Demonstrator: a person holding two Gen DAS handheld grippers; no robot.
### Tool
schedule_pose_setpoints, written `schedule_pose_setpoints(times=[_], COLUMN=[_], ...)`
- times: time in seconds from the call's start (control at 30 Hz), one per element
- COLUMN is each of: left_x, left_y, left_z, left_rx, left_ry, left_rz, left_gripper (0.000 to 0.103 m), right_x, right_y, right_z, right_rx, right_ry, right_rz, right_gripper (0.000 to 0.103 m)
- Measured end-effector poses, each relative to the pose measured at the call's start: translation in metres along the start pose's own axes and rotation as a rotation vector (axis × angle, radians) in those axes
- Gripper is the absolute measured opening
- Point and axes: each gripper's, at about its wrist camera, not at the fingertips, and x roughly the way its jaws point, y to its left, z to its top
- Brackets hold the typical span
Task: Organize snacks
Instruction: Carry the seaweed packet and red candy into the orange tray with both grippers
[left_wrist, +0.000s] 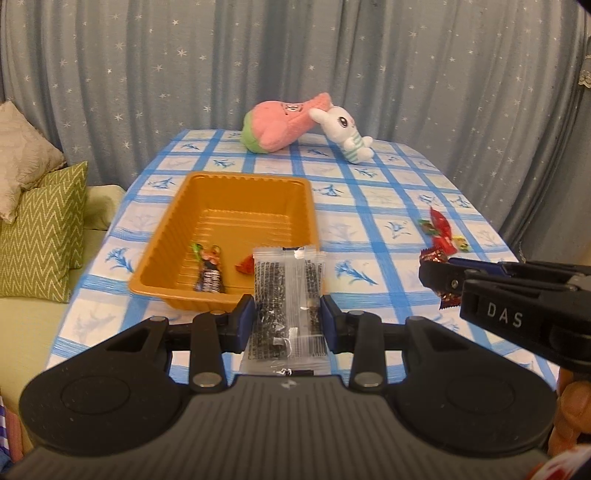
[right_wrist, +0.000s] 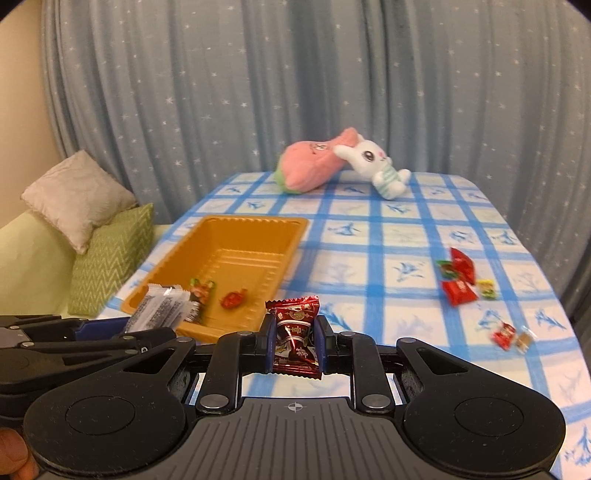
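Observation:
My left gripper (left_wrist: 288, 317) is shut on a clear packet of dark seeds (left_wrist: 286, 295), held just before the near rim of the orange tray (left_wrist: 229, 184). The tray holds a dark wrapped candy (left_wrist: 210, 275), a small red candy (left_wrist: 245, 265) and one more small sweet. My right gripper (right_wrist: 295, 341) is shut on a dark red candy packet (right_wrist: 295, 332), near the tray's (right_wrist: 255, 221) right front corner. The right gripper also enters the left wrist view from the right (left_wrist: 436, 275). The left gripper with its clear packet (right_wrist: 159, 310) shows at the left of the right wrist view.
Loose red and green sweets (right_wrist: 460, 280) lie on the blue checked tablecloth (right_wrist: 406, 236) to the right, with two more (right_wrist: 511, 334) nearer the edge. A pink plush (left_wrist: 280, 123) and a white rabbit plush (left_wrist: 347, 133) sit at the far end. Cushions (left_wrist: 44, 225) lie left of the table.

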Motion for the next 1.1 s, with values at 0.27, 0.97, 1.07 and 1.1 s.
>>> schedule_pose_setpoints(times=[0.27,0.97,1.07,1.1], left_x=[0.007,0.082,0.101,0.107], left_y=[0.028,0.083,0.088,0.090], left_z=[0.025,0.085,0.089,0.090], left_rx=[0.002,0.036,0.038,0.038], left_ry=[0.004,0.049,0.064,0.070], left_rz=[0.014,0.003,-0.003,-0.003], left_gripper=[0.034,0.034,0.034,0.034], right_x=[0.026,0.127,0.144,0.149], right_y=[0.021,0.048,0.046,0.045], right_z=[0.019,0.068,0.072,0.072], right_rx=[-0.015,-0.048,-0.041,-0.039], right_ry=[0.022,0.091,0.100,0.104], right_rz=[0.037,0.089,0.099,0.099], right_gripper=[0.022,0.022,0.022,0.022])
